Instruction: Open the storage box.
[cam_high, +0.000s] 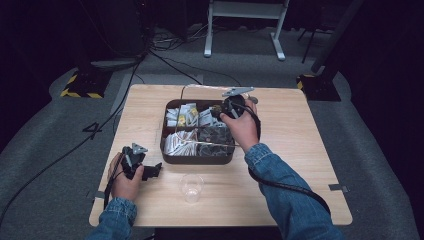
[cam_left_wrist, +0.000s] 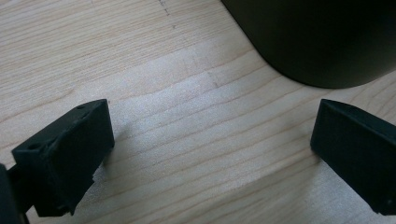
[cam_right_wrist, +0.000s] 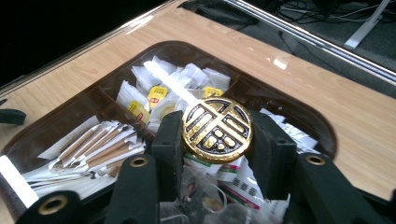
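Note:
A dark brown divided tray (cam_high: 197, 160) sits mid-table, holding white sachets (cam_high: 185, 116) and paper stick packets (cam_high: 180, 142). My right gripper (cam_high: 218, 111) hovers over its back half, shut on a round gold-and-black knob (cam_right_wrist: 217, 128). The knob seems to belong to a clear lid whose thin edge (cam_high: 200, 85) gleams above the tray's back rim. In the right gripper view the sachets (cam_right_wrist: 163, 93) and stick packets (cam_right_wrist: 100, 144) lie below the knob. My left gripper (cam_high: 154, 171) rests open on the wood by the tray's front left corner (cam_left_wrist: 327, 42), nothing between its fingers (cam_left_wrist: 70, 154).
A clear plastic cup (cam_high: 191, 187) stands near the table's front edge, just in front of the tray. Cables trail across the grey floor at the left, and a white stand's legs (cam_high: 240, 30) rise beyond the table.

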